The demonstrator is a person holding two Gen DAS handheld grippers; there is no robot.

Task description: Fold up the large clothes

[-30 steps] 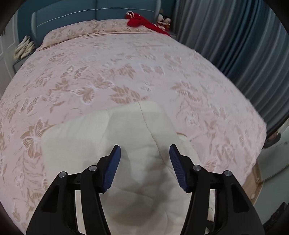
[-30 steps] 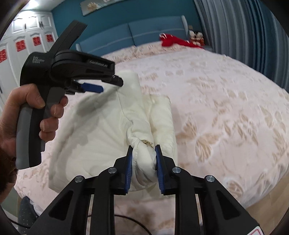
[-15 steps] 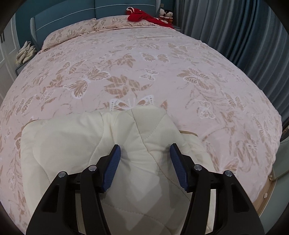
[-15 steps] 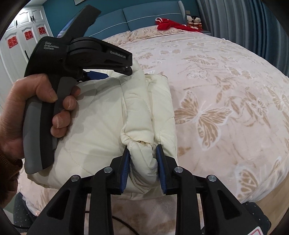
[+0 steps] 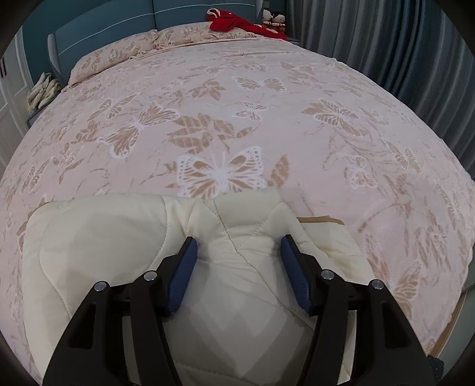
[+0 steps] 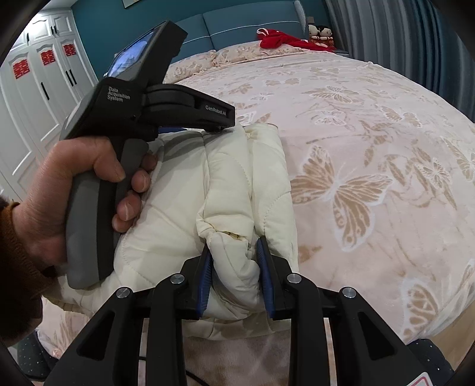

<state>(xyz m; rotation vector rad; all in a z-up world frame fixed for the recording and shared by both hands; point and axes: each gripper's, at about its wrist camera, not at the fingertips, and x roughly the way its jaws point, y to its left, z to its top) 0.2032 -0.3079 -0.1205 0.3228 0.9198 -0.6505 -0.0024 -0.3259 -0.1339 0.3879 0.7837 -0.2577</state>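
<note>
A cream quilted padded garment (image 5: 118, 255) lies folded on the near edge of the bed. It also shows in the right wrist view (image 6: 237, 184). My left gripper (image 5: 239, 249) is open, its blue pads pressed down on the garment's top with a seam between them. In the right wrist view the left gripper (image 6: 225, 127) rests on the garment's far end, held by a hand. My right gripper (image 6: 234, 252) is shut on a bunched roll of the garment at its near end.
The bed (image 5: 267, 118) has a pink butterfly-print cover. Pillows, a red garment (image 5: 234, 22) and two dolls (image 5: 273, 19) lie by the blue headboard. Grey curtains (image 5: 415, 59) hang on the right. White wardrobes (image 6: 35, 89) stand on the left.
Both grippers have come down toward the bed with the garment. My left gripper now presses on the cloth. The garment lies flatter and more compact than a second ago.
</note>
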